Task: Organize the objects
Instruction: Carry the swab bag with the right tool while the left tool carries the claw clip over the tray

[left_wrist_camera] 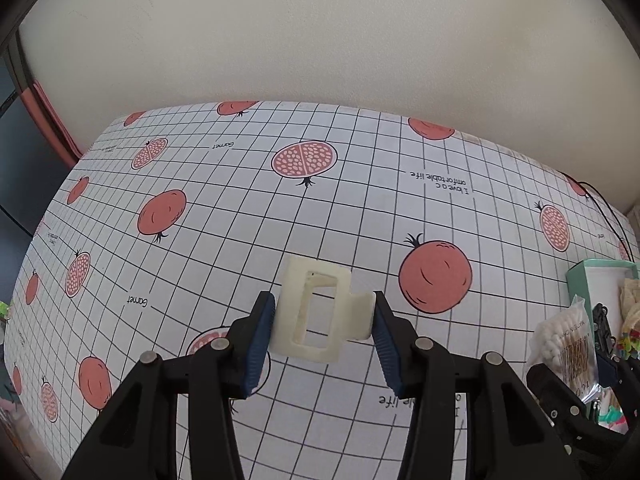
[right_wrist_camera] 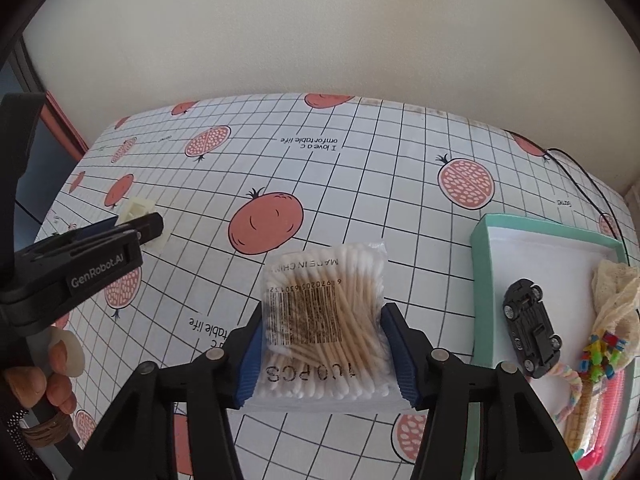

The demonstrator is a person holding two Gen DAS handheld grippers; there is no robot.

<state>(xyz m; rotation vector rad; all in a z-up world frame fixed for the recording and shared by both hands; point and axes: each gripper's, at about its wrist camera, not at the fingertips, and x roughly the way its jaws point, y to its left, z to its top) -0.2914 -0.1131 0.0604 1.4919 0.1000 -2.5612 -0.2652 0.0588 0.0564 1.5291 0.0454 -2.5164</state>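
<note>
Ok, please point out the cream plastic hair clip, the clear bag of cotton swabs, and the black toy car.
cream plastic hair clip [left_wrist_camera: 314, 314]: left wrist view, frame.
clear bag of cotton swabs [right_wrist_camera: 324, 320]: right wrist view, bag middle.
black toy car [right_wrist_camera: 530, 330]: right wrist view, underside.

A bench [left_wrist_camera: 248, 216] covered in a white grid-patterned cloth printed with red pomegranates stands against a plain cream wall [left_wrist_camera: 320, 40], evenly lit.

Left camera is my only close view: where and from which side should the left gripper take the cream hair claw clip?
Grip the hair claw clip across its width, left gripper coming level from the near side. One pad meets the flat frame edge, the other the protruding tab; the open middle offers no hold. The pads sit at these spots now.
</note>
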